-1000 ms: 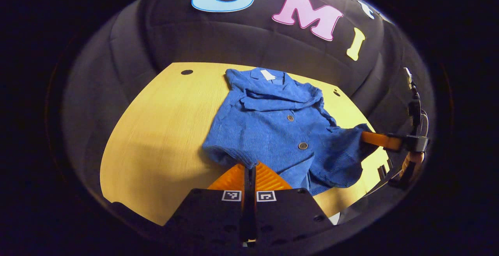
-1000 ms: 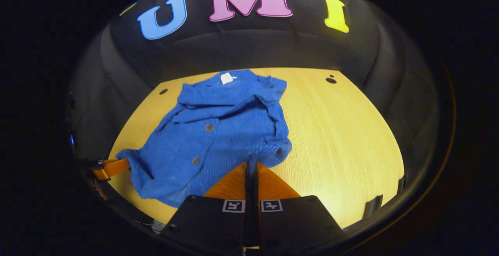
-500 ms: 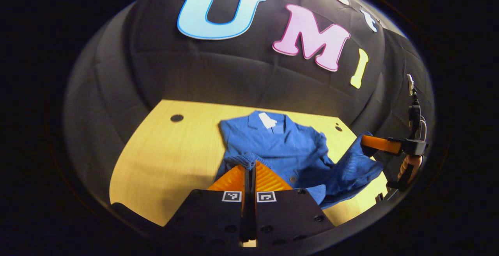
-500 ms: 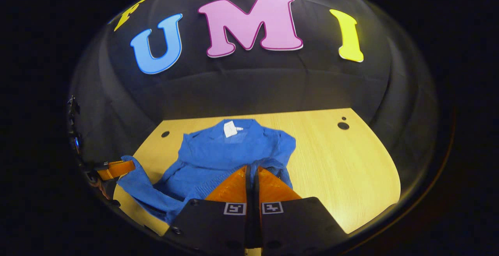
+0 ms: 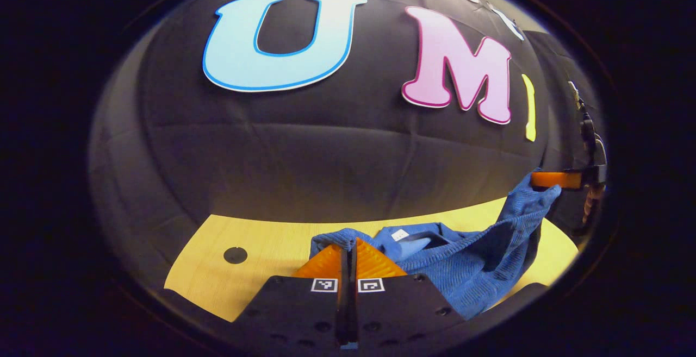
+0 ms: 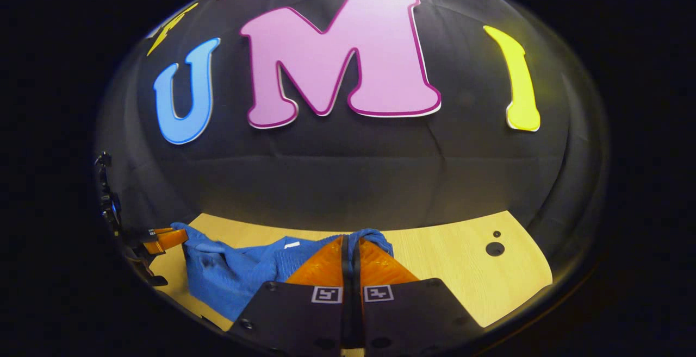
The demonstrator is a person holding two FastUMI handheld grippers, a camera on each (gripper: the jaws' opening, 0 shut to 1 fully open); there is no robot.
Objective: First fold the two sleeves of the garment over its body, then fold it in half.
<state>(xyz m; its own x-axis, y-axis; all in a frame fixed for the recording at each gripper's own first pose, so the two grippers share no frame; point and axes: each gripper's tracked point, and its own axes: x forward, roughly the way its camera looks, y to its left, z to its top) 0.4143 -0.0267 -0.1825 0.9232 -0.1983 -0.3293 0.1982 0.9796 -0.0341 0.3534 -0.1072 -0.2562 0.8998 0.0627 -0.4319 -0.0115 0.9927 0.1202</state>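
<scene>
The blue corduroy garment (image 5: 473, 262) hangs between my two grippers above the wooden table (image 5: 261, 237). My left gripper (image 5: 348, 242) is shut on a bunched hem corner at the bottom of the left gripper view. At the right of that view my right gripper (image 5: 544, 179) holds the other corner up high. In the right gripper view, the right gripper (image 6: 350, 237) is shut on a fold of the blue garment (image 6: 234, 273). My left gripper (image 6: 173, 236) pinches the cloth at the far left. A white neck label (image 5: 399, 234) peeks out behind the lifted cloth.
The black booth wall stands close behind the table's far edge. Round holes (image 5: 235, 255) (image 6: 495, 248) sit in the table (image 6: 451, 262) near its back corners. Bare tabletop lies to the left of the garment in the left gripper view and to the right of it in the right gripper view.
Both grippers have carried the garment's hem up and forward toward the collar and the wall. The lower half now rides over the upper half, covering the buttons.
</scene>
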